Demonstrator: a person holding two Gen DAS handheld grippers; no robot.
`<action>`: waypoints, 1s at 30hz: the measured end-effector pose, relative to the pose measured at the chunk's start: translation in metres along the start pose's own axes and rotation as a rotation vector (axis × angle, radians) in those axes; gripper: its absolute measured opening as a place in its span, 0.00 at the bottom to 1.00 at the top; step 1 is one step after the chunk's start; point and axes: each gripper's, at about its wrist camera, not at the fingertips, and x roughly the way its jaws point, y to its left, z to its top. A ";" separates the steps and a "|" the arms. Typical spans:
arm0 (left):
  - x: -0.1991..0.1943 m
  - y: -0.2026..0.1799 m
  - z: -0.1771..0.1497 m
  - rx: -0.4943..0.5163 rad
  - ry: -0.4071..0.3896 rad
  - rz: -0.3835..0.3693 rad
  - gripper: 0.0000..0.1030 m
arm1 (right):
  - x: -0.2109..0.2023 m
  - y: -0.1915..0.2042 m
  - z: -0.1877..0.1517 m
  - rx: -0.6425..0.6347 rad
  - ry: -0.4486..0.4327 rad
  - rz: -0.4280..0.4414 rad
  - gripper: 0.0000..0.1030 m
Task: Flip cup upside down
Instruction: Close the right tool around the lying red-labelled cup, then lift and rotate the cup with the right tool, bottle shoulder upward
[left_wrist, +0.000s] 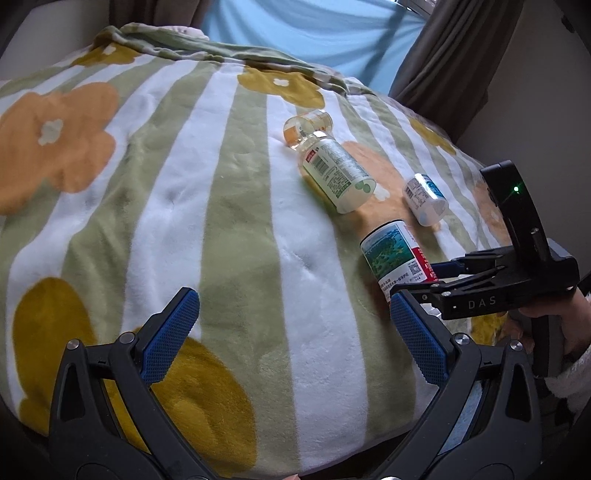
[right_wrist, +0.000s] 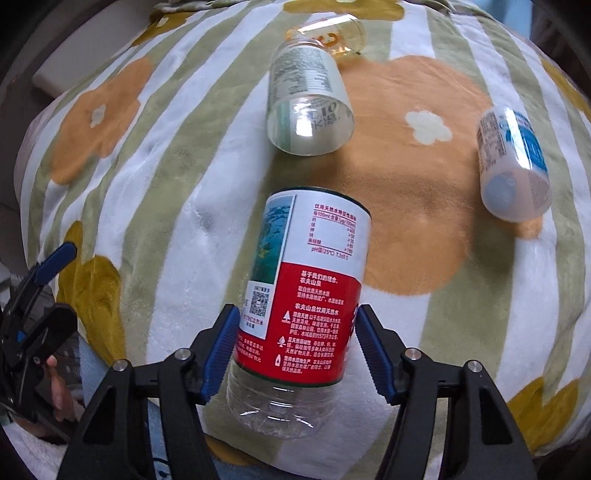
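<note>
The cup (right_wrist: 310, 280) is a clear plastic one with a red, white and picture label. It points away along my right gripper's fingers, its ribbed clear end nearest the camera. My right gripper (right_wrist: 297, 347) is shut on its red lower part, one blue pad on each side. In the left wrist view the same cup (left_wrist: 391, 254) leans over the blanket at the right, with the right gripper (left_wrist: 421, 277) reaching in from the right. My left gripper (left_wrist: 295, 332) is open over the blanket, holding nothing, to the left of the cup.
A striped flower blanket (left_wrist: 166, 184) covers a soft surface. On it lie a green-labelled clear cup (right_wrist: 306, 99), a small amber glass (right_wrist: 332, 35) behind it, and a white and blue bottle (right_wrist: 513, 166) at the right. A hand (left_wrist: 565, 325) holds the right gripper.
</note>
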 end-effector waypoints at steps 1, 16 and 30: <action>0.000 0.001 0.000 0.000 -0.001 0.001 1.00 | -0.004 0.006 0.001 -0.072 -0.004 -0.021 0.58; 0.002 -0.001 0.014 0.012 0.007 0.116 1.00 | -0.007 0.045 -0.026 -1.302 0.141 -0.291 0.58; 0.018 -0.012 0.026 0.052 0.045 0.140 1.00 | 0.005 0.032 -0.018 -1.347 0.083 -0.251 0.86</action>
